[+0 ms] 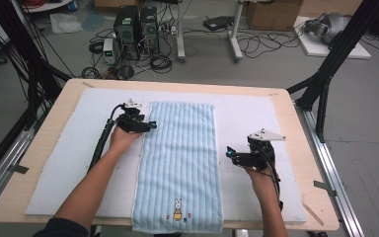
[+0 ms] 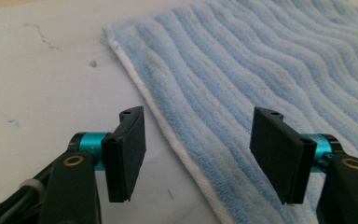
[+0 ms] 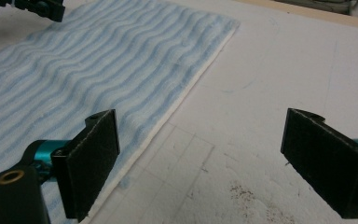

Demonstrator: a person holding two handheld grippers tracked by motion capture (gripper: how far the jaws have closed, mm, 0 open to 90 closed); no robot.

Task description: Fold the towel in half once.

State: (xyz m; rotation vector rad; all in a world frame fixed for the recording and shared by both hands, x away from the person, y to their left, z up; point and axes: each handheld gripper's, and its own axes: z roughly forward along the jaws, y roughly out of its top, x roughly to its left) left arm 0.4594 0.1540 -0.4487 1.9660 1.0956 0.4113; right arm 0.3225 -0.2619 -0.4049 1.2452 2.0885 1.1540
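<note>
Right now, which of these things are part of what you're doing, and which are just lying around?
In use:
blue striped towel, flat on the white mat
left gripper, open at the towel's left edge
right gripper, open beside its right edge

Lying about:
computer towers and cables on the floor
cardboard box

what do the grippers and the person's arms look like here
Both grippers, left gripper and right gripper, are black with flat rectangular black pads, teal joints and brass rivets. Each has a grey three-cornered plate and a trailing black cable. A dark sleeve is pushed up.
</note>
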